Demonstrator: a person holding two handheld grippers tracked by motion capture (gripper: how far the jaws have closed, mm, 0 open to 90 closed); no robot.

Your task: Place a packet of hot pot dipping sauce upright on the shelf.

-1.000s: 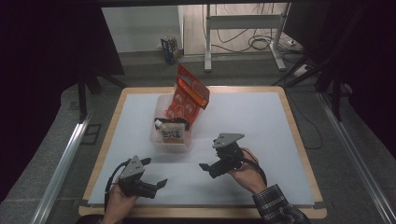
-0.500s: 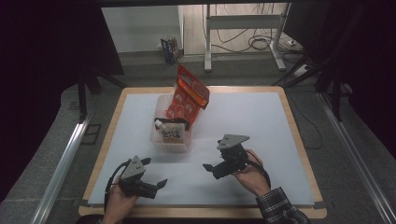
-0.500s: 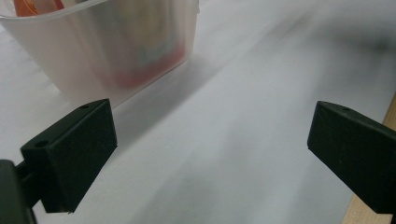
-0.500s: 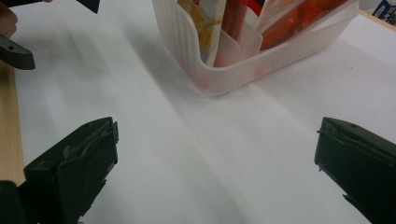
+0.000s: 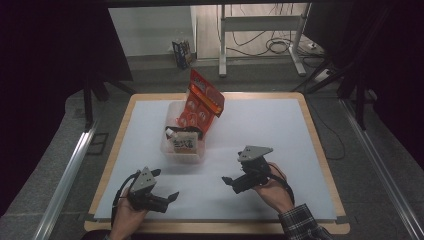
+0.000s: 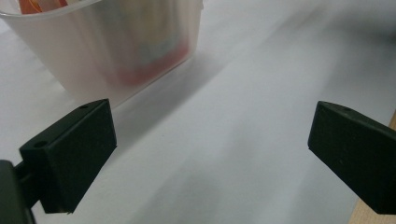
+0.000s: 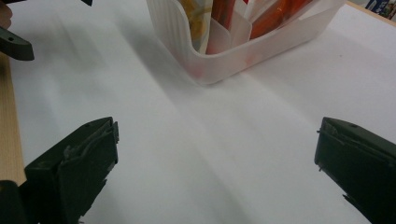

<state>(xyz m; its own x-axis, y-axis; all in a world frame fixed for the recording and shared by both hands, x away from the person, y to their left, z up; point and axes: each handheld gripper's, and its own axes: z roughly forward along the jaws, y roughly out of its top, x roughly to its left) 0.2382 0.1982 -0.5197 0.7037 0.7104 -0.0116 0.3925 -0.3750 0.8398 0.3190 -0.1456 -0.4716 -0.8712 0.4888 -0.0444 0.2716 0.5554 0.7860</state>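
On the white-topped table [image 5: 300, 130], a clear plastic tub [image 5: 170, 147] near the left edge holds a tilted orange snack packet [image 5: 202, 100]. The left hand-held gripper [image 5: 167, 200] and right hand-held gripper [image 5: 229, 181] sit near the front edge, jaws apart, empty.

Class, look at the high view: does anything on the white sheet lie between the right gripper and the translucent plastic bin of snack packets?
Nothing visible does. Bare white sheet lies between the open right gripper and the translucent plastic bin.

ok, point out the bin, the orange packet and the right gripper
bin [image 5: 183, 155]: high view, near rim.
orange packet [image 5: 205, 97]: high view, upper face of the pack.
right gripper [image 5: 230, 183]: high view, between its open fingers.
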